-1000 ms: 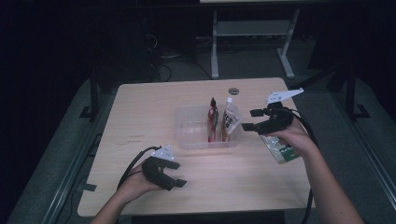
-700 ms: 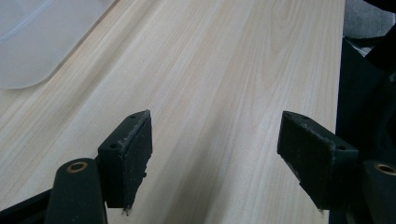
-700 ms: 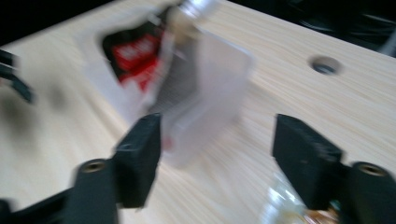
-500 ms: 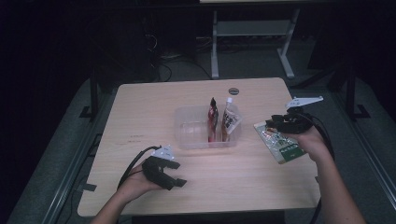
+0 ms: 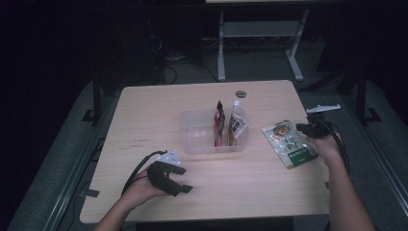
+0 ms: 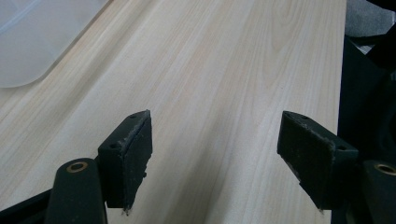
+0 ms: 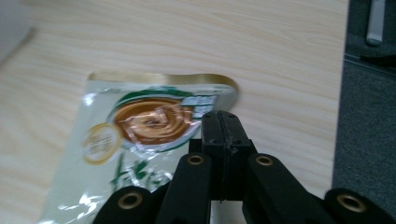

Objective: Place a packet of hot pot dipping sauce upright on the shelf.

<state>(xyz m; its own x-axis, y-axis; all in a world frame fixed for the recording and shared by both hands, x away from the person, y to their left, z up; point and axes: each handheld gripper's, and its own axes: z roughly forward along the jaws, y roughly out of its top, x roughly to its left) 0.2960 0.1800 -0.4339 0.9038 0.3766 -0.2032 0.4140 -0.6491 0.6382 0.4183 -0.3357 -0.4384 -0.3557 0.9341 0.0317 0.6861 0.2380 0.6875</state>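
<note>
Green-and-white food pouch at the right of the table, right tongs pressed together at its edge.

The flat, glossy green-and-white foil pouch with a gold top border and a picture of a brown swirl in a bowl lies on the pale wooden table, right of centre in the high view, just right of the clear plastic tub. The right gripper has just closed; its jaws meet at the pouch's right edge, though a pinch cannot be told. The left gripper, lower left in the high view, stands spread over bare wood, holding nothing. The pouch's printing is too blurred to read.
</note>
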